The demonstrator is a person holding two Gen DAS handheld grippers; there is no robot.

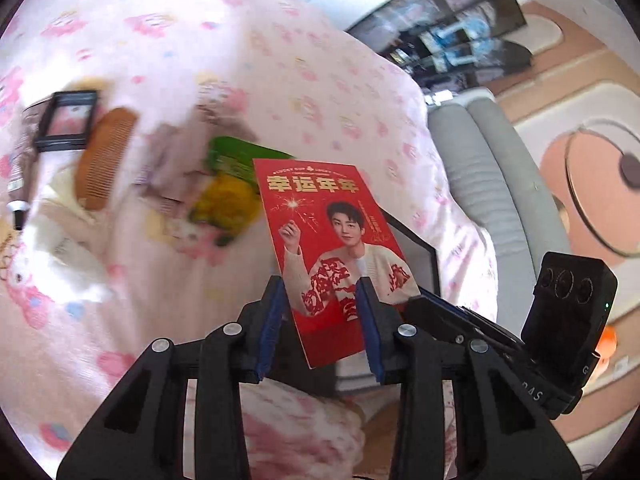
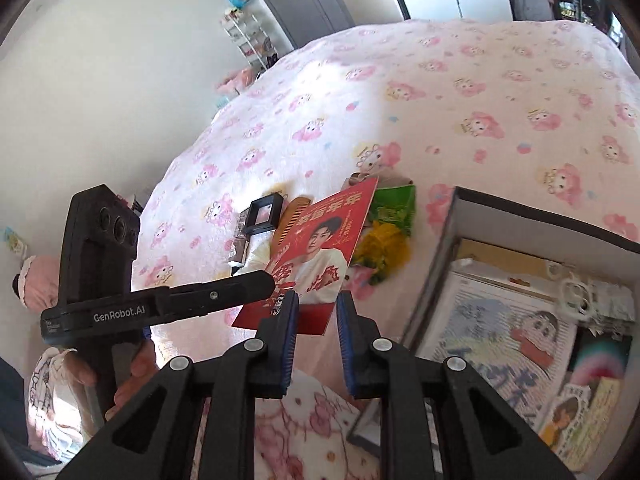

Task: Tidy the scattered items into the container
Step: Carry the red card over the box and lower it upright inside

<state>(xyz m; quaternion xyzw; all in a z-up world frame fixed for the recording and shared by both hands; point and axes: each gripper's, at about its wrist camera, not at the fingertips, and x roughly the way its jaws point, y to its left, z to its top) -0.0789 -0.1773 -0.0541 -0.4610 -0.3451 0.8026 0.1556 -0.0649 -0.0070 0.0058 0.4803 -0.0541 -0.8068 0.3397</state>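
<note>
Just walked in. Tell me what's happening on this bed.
A person with a gripper in each hand is tidying items into the open box. A red card is held above the pink bedspread. The right gripper is shut on its lower corner. The left gripper straddles it, grip unclear. A comb and green packet lie on the bed.

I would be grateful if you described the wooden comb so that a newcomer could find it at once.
Start at the pink cartoon-print bedspread and go to the cluster of loose items lying on it. The wooden comb lies there beside a small black square frame, left of the green and yellow packet. It is the only brown, rounded piece with a row of fine teeth.
</note>
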